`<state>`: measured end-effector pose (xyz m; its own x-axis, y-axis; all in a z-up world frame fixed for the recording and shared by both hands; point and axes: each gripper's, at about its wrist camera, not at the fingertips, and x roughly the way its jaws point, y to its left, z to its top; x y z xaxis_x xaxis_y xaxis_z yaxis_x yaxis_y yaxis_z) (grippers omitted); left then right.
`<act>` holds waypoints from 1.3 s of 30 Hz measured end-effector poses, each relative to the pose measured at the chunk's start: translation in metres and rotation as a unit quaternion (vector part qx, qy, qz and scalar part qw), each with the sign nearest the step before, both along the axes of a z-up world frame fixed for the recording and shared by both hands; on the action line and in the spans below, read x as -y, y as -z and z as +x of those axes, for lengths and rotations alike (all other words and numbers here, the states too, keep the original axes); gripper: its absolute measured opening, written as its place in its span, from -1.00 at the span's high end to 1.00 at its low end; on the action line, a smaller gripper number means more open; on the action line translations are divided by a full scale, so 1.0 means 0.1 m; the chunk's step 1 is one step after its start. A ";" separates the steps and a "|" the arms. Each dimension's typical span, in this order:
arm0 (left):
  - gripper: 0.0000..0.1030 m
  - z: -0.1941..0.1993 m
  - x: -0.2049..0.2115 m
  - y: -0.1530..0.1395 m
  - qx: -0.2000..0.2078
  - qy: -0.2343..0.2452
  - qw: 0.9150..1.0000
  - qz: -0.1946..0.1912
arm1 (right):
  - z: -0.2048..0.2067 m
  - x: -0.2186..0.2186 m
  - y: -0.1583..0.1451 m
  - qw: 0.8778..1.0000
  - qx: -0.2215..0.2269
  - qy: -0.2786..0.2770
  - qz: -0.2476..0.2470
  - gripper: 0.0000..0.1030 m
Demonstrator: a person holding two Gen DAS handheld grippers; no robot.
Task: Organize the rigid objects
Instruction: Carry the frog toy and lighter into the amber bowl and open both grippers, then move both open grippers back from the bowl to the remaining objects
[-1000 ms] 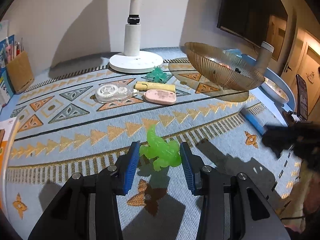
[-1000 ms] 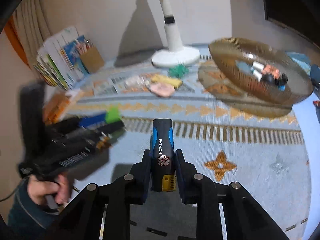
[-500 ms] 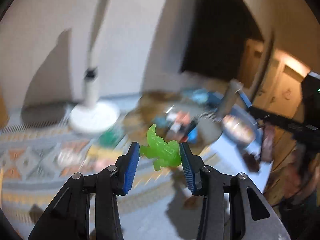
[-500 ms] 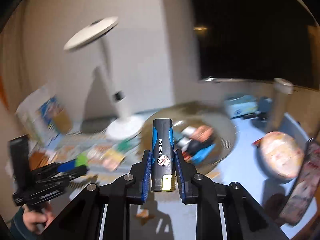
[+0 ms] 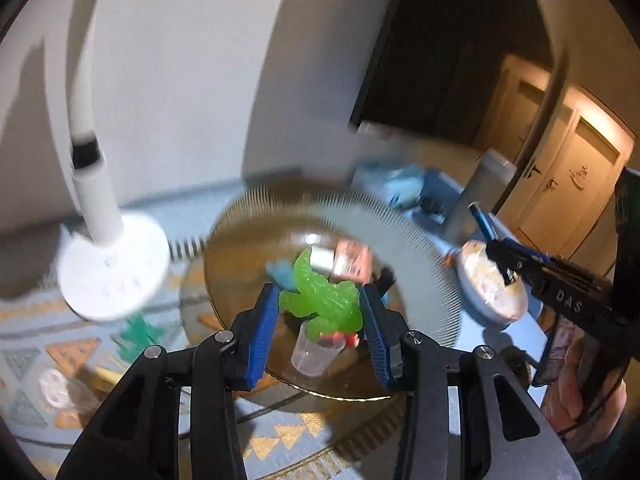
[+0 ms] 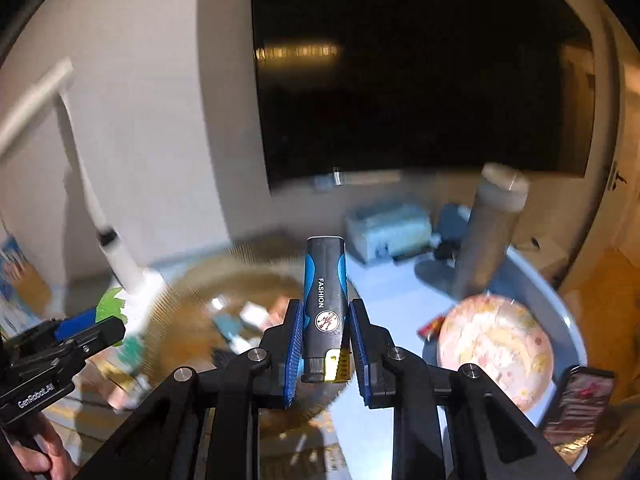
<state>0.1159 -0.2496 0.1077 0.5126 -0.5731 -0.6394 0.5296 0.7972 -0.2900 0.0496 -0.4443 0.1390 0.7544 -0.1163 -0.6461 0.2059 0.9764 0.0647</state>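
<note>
My left gripper (image 5: pixel 318 312) is shut on a translucent green lizard toy (image 5: pixel 322 298) and holds it in the air over the amber ribbed glass bowl (image 5: pixel 412 240). The bowl holds several small items, among them a clear cup (image 5: pixel 312 354) and a pink block (image 5: pixel 354 258). My right gripper (image 6: pixel 325 340) is shut on a black and blue lighter (image 6: pixel 325 292), upright, above the bowl's right rim (image 6: pixel 188 284). The left gripper with the green toy (image 6: pixel 110 304) shows at the left of the right wrist view. The right gripper (image 5: pixel 500 256) shows at the right of the left wrist view.
A white lamp base (image 5: pixel 112 268) stands left of the bowl. A dark green toy (image 5: pixel 140 332), a clear tape dispenser (image 5: pixel 56 388) and a yellow item lie on the patterned mat. A round pink-lidded tin (image 6: pixel 496 344), a grey cylinder (image 6: pixel 492 232) and a pale box (image 6: pixel 388 228) stand to the right.
Both grippers have lifted off the mat and swung right and forward to the bowl, each still holding its object. The views are blurred from motion.
</note>
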 end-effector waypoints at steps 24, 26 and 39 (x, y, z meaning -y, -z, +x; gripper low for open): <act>-0.67 -0.53 -0.62 -0.47 0.034 -0.020 0.998 -0.043 | -0.23 -0.03 -0.15 0.998 -0.004 0.021 0.053 -0.46; -0.69 -0.71 -0.79 -0.58 0.052 -0.027 0.997 -0.040 | -0.36 -0.20 -0.25 0.998 0.005 -0.001 0.058 -0.46; -0.99 -1.69 -2.01 -1.26 0.139 -0.109 0.980 -0.093 | -1.02 -1.38 -0.70 0.992 0.055 -0.107 0.034 -0.63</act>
<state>-0.0531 -0.0483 0.2337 0.7751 -0.5244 -0.3525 0.4322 0.8470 -0.3096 -0.0525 -0.3060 0.2088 0.8241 0.0941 -0.5586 -0.0168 0.9897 0.1420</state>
